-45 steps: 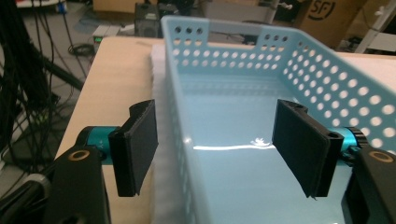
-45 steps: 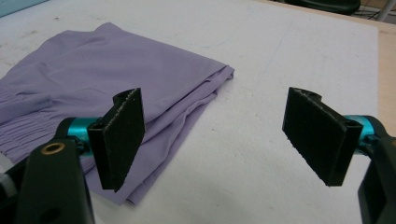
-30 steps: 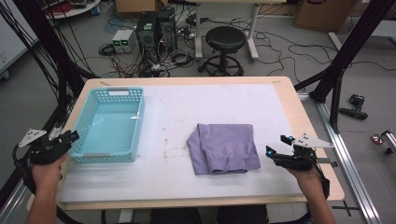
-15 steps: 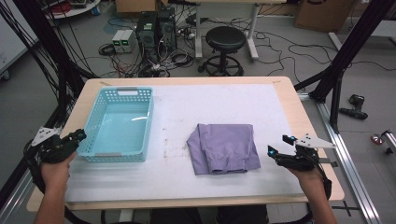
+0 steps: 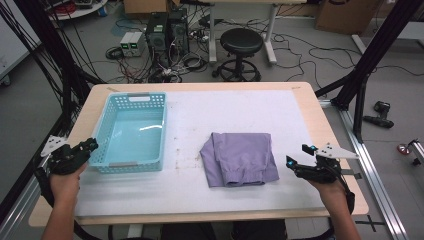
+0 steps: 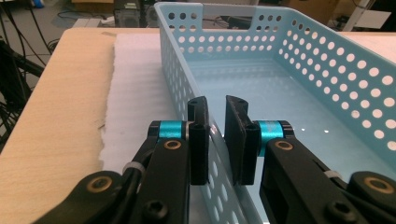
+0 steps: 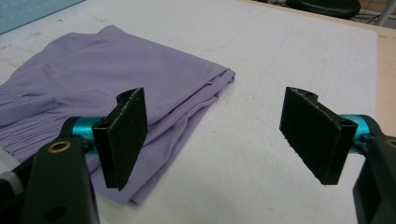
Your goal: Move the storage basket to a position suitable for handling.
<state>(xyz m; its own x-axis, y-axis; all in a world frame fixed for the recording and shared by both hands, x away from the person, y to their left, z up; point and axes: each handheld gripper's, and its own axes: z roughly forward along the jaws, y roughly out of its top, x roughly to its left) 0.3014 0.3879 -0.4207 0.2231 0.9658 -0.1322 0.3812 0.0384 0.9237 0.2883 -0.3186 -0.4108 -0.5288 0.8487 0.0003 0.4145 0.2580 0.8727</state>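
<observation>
Right, my left gripper (image 5: 82, 150) is clamped on the near left wall of the blue basket (image 5: 131, 131); its jaws have just been closing, one pad inside the wall and one outside (seen along the jaws in the left gripper view). The basket sits at the table's left, well apart from the folded purple cloth (image 5: 240, 159). My right gripper (image 5: 299, 161) hovers just beside the cloth's right edge, jaws wide apart, nothing between them. Next, I'd judge: lower the right gripper, pinch that edge, carry the cloth into the basket.
</observation>
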